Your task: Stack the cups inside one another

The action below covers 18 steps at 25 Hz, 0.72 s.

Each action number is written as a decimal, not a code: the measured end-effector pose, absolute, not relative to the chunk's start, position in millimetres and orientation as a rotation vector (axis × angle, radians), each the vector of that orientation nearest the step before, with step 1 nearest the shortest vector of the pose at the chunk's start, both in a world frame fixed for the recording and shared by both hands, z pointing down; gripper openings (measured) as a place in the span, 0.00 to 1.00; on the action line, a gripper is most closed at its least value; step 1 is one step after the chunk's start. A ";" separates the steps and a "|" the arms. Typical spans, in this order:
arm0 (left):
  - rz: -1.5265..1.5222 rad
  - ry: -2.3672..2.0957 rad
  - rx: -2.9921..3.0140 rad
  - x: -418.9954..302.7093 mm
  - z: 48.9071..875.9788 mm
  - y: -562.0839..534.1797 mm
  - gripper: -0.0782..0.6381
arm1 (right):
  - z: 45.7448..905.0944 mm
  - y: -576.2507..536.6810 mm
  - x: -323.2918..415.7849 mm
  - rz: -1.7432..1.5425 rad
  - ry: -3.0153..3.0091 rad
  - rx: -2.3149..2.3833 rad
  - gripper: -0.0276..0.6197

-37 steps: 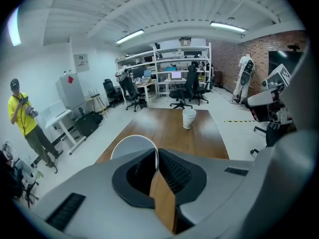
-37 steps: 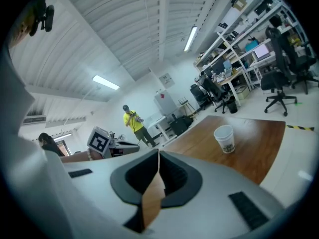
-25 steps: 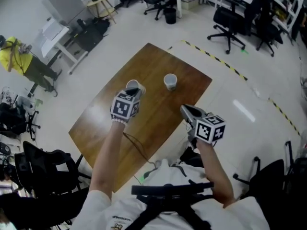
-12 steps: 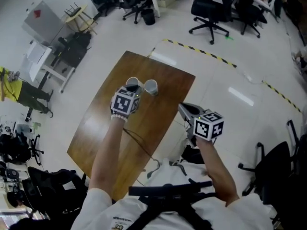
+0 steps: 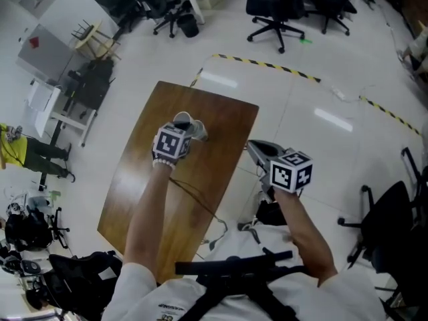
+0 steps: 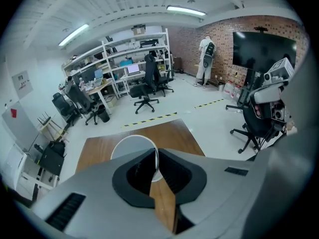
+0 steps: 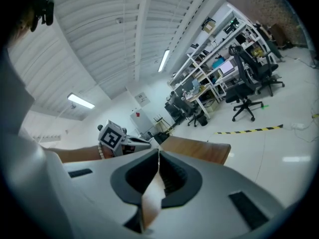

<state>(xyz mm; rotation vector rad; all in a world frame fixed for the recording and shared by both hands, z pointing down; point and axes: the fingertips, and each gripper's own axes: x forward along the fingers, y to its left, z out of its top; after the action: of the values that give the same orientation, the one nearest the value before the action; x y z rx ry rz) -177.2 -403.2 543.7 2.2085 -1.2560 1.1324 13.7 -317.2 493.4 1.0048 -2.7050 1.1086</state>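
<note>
The left gripper [image 5: 185, 130], clamped on a white cup's [image 5: 182, 118] rim, has carried it rightward against the second cup [image 5: 200, 132]. The right gripper [image 5: 251, 146] hovers nearby, pinched shut and empty.

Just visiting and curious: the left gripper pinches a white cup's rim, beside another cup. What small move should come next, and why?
Probably ease the held cup sideways until it is over the mouth of the other cup, ready to lower in. The left gripper is shut on its rim, and the head view shows the two cups side by side, not yet nested.
</note>
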 end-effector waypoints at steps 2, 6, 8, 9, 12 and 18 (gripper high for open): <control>1.149 -1.231 2.200 -172.8 549.3 -403.9 0.12 | 495.3 -320.2 18.0 1.118 -2.703 1.010 0.08; 1.202 -1.207 2.172 -173.5 564.5 -406.2 0.12 | 497.8 -324.4 21.9 1.134 -2.698 1.015 0.08; 1.221 -1.195 2.162 -174.0 571.4 -407.0 0.13 | 500.1 -325.2 23.2 1.143 -2.693 1.017 0.08; 1.229 -1.185 2.155 -173.7 574.5 -406.8 0.13 | 501.3 -325.6 24.3 1.149 -2.689 1.018 0.08; 1.241 -1.165 2.136 -172.7 583.9 -406.9 0.13 | 504.7 -327.4 29.1 1.163 -2.680 1.028 0.08; 1.254 -1.150 2.104 -173.7 601.4 -407.9 0.13 | 509.9 -331.1 36.3 1.177 -2.667 1.045 0.08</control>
<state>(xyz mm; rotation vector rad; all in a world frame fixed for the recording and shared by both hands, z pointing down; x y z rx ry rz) -173.7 -407.9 601.4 2.1036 -1.1498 1.2537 36.3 -331.1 509.9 1.0448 -2.6666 1.1773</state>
